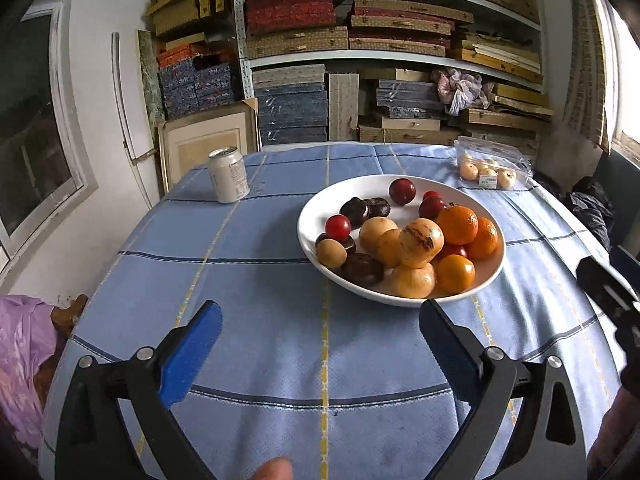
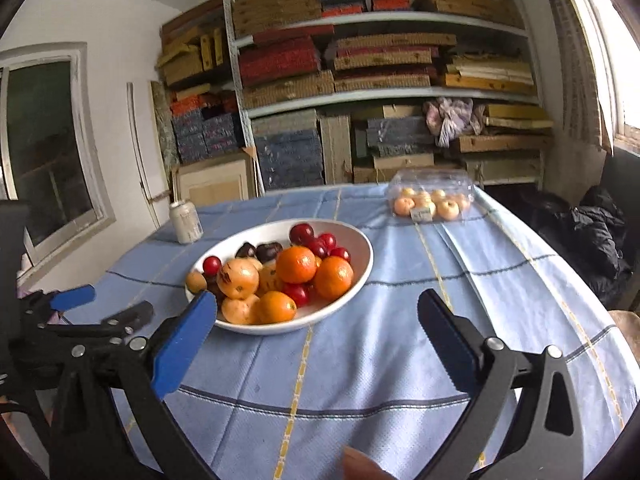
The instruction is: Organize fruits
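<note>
Blue tablecloth [image 1: 260, 240] bears fruit-filled white bowl [image 1: 490, 280], lidded clear box [image 2: 430, 184]; both tongs wide, empty.

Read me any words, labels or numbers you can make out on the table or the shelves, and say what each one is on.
None can be read.
Can: printed text on its side, too small and blurred.
Clear plastic fruit box: a small label on its front, print unreadable.
Blue boxes on the shelf: pale marks on their ends, not legible as characters.
</note>
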Demonstrator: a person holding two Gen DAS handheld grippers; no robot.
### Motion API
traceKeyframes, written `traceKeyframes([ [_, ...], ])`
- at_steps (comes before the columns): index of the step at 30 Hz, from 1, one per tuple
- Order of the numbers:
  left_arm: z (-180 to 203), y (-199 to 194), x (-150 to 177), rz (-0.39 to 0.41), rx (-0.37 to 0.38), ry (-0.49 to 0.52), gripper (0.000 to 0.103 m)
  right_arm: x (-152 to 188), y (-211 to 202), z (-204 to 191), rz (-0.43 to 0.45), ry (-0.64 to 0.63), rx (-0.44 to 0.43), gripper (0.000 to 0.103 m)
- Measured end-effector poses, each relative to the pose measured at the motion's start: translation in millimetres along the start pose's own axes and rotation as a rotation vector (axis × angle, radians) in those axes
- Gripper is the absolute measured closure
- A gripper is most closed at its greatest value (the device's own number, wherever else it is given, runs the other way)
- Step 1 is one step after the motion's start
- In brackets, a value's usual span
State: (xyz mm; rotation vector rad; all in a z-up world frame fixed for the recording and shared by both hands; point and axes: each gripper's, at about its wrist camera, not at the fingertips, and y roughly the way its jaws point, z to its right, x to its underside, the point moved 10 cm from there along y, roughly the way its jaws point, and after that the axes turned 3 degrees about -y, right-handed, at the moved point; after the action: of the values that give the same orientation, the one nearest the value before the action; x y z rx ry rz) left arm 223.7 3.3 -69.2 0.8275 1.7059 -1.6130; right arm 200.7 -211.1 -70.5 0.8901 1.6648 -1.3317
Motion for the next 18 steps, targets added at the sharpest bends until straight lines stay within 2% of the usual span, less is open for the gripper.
traceKeyframes([
  [5, 4, -2, 2, -0.012, 0.014, 0.000, 0.004, 6, 11, 5, -0.050, 0.026, 0.007, 0.004],
  [18, 11, -5, 6, -0.025, 0.035, 0.013, 0.004, 7, 12, 5, -0.058, 0.024, 0.005, 0.004],
])
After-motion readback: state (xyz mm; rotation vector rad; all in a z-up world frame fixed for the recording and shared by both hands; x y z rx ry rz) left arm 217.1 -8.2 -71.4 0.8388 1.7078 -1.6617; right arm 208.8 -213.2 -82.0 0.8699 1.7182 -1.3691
